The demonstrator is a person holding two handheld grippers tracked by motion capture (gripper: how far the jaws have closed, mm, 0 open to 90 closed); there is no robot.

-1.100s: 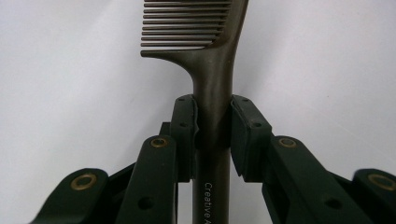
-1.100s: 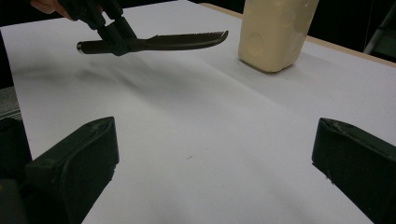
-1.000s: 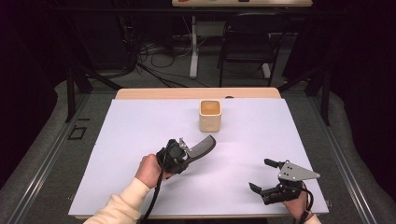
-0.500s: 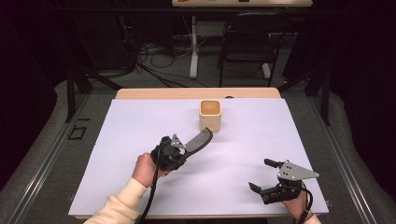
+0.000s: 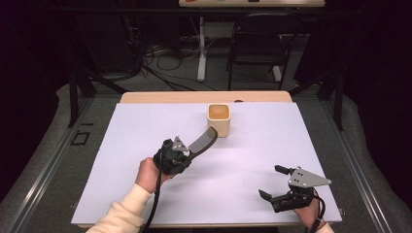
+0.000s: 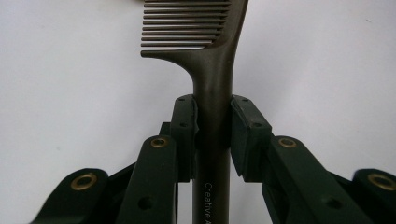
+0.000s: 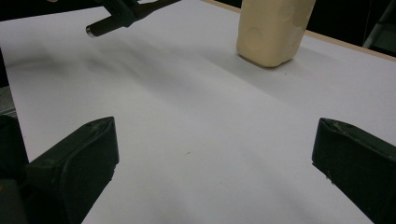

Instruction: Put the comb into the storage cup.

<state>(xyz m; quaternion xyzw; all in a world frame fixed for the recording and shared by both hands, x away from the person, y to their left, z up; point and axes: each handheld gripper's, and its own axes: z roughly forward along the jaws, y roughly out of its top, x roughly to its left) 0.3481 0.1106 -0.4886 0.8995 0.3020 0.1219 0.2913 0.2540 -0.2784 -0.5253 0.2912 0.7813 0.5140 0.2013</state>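
One comb (image 6: 212, 70), dark grey-brown, is the thing in hand. Its round handle runs straight up between the two black jaws of the left gripper (image 6: 212, 135), whose pads press on it from either side, so the jaws are pinching the handle just below the neck. Beyond the jaw tips the handle widens into a single row of teeth that points off to the left in the left gripper view; the butt end of the handle, with pale printed lettering, passes back under the jaws. In the high view the comb (image 5: 204, 139) sticks out ahead of the left gripper (image 5: 187, 150), slanting toward one tan square cup (image 5: 219, 119), its toothed end close beside the cup's near wall; whether they touch cannot be told.

The right gripper (image 5: 271, 182) sits well apart from the comb, near the front edge of the one white table sheet (image 5: 145, 126). Its two jaws are spread wide with nothing between them but bare sheet (image 7: 196, 140). Far ahead of those jaws stands the cup (image 7: 273, 30), and off to the upper left the comb's handle end (image 7: 100, 27).
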